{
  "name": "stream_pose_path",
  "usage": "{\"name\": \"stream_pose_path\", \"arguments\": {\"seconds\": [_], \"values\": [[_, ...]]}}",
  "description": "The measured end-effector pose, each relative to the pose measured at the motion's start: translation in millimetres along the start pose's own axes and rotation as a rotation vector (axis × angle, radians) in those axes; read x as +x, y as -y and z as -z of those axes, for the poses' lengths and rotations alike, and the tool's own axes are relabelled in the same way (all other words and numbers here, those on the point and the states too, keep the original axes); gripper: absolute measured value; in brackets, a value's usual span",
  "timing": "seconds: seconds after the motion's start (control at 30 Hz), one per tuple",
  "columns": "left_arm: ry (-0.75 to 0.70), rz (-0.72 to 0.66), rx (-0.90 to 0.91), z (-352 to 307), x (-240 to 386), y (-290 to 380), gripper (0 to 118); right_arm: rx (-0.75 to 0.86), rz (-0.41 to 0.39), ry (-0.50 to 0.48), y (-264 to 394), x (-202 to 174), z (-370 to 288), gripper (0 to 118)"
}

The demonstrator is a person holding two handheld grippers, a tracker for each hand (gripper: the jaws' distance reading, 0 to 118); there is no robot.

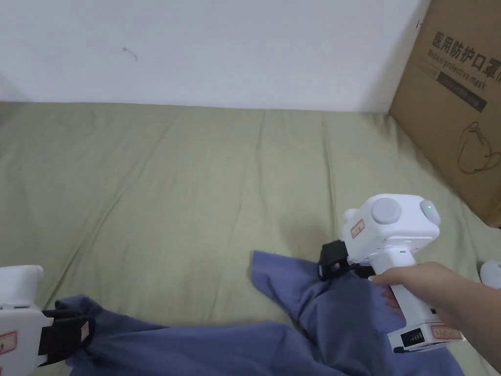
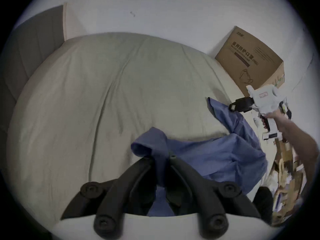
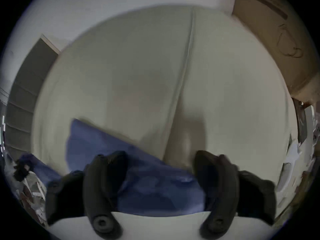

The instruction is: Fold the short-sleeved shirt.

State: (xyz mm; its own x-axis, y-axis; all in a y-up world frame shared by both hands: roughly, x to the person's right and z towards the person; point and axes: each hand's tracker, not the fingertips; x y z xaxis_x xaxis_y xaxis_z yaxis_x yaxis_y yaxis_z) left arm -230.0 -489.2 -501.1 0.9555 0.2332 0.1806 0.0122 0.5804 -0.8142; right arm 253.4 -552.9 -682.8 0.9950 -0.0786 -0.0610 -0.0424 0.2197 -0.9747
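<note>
Head view: a crumpled blue cotton short-sleeved shirt [image 1: 313, 333] lies at the near edge of a bed with a pale green sheet [image 1: 195, 186]. A brown cardboard box [image 1: 455, 98] stands against the wall to the right.

Left gripper view: the left gripper [image 2: 161, 159] has its fingers closed on a shirt fold.

Right gripper view: the right gripper [image 3: 160, 159] hangs with fingers spread wide over the cloth, gripping nothing.

The shirt [image 1: 313, 333] lies at the bed's [image 1: 195, 186] near edge — a cardboard box [image 1: 455, 98] stands far right.
</note>
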Motion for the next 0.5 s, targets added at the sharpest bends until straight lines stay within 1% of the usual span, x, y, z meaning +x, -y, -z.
{"name": "stream_pose_path", "arguments": {"seconds": [0.03, 0.07, 0.1, 0.13, 0.17, 0.2, 0.23, 0.3, 0.33, 0.47, 0.5], "values": [[-0.029, 0.0, -0.014, 2, 0, 2, 7, 0.049, -0.051, 0.045, 4, -5, -6, 66], [-0.02, -0.018, -0.022, 3, -3, 2, 7, 0.114, -0.08, 0.026, 13, -7, -16, 40], [0.0, -0.046, -0.029, 3, -8, 1, 7, 0.132, -0.083, -0.02, 15, -8, -24, 0], [0.02, -0.076, -0.028, 1, -12, 1, 7, 0.107, -0.087, -0.051, 19, -6, -33, 0], [0.025, -0.099, -0.016, -3, -14, 0, 7, 0.172, -0.048, -0.034, 26, -4, -49, 0], [0.015, -0.111, 0.001, -9, -17, -2, 7, 0.206, -0.048, -0.071, 37, -1, -70, 0], [0.009, -0.123, 0.026, -17, -19, -5, 7, 0.244, -0.043, -0.083, 43, 0, -88, 0], [-0.005, -0.152, 0.096, -43, -25, -13, 7, 0.367, -0.034, -0.061, 60, 5, -135, 0], [-0.009, -0.164, 0.123, -56, -28, -18, 7, 0.417, -0.027, -0.065, 70, 8, -156, 0], [-0.017, -0.162, 0.218, -121, -34, -44, 7, 0.585, 0.056, -0.063, 106, 26, -256, 0], [-0.013, -0.153, 0.241, -138, -34, -51, 7, 0.616, 0.071, -0.078, 114, 31, -280, 0]]}}
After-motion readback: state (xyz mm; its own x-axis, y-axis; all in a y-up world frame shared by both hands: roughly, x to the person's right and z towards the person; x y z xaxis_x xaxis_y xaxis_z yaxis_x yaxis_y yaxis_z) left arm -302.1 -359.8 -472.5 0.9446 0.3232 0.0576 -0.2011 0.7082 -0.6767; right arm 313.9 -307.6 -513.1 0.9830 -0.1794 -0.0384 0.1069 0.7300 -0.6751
